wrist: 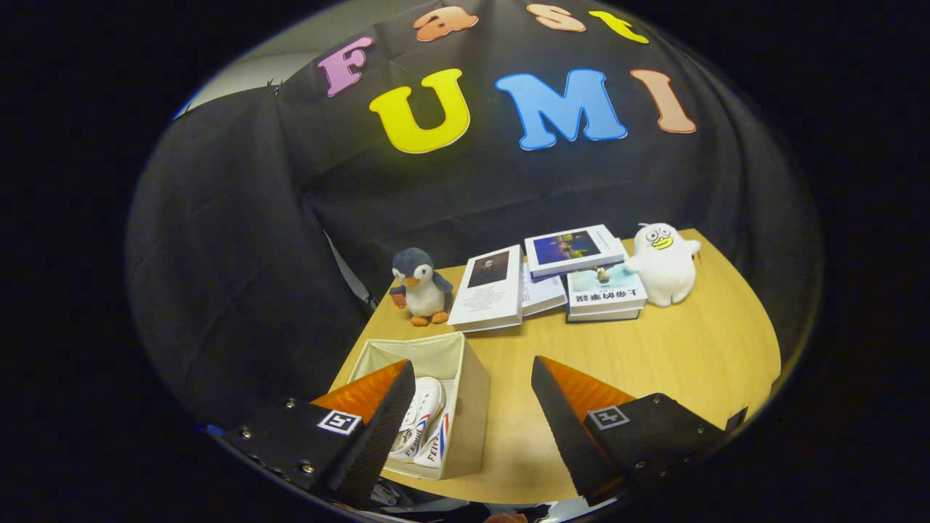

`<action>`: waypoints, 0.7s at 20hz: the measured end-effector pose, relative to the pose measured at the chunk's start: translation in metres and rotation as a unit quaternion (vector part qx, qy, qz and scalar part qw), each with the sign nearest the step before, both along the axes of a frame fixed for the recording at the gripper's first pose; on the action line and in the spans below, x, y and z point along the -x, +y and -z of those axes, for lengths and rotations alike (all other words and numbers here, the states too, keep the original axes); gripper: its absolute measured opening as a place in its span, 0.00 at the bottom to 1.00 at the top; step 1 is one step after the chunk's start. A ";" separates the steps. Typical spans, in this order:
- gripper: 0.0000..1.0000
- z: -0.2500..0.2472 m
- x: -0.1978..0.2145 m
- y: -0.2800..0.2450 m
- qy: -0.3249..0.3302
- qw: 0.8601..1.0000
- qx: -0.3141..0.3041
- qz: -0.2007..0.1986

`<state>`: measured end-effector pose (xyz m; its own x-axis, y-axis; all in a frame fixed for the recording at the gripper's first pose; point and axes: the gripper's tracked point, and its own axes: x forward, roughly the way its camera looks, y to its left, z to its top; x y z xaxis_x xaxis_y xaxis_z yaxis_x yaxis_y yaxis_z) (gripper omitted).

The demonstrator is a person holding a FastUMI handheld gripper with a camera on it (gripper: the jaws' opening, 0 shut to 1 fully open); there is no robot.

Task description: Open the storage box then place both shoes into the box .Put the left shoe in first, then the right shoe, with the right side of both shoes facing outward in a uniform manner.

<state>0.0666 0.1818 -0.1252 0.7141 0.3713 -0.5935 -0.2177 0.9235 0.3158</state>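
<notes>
A beige fabric storage box [465,378] stands open on the wooden table [654,356], close to its left edge. Inside it lie white shoes [425,428] with red and blue markings, side by side; the left finger hides part of them. My gripper [472,407] hovers above the table, open, with nothing between its fingers. The left finger [378,421] hangs over the box, and the right finger [563,421] is over bare table to the right of the box.
Beyond the box stand a penguin plush [421,287], several books [552,280] in a loose pile, and a white duck plush [665,261] at the far right. Black cloth walls close the booth behind and to the left.
</notes>
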 end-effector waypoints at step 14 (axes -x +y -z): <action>0.98 -0.078 0.023 -0.153 -0.179 0.978 0.057 0.092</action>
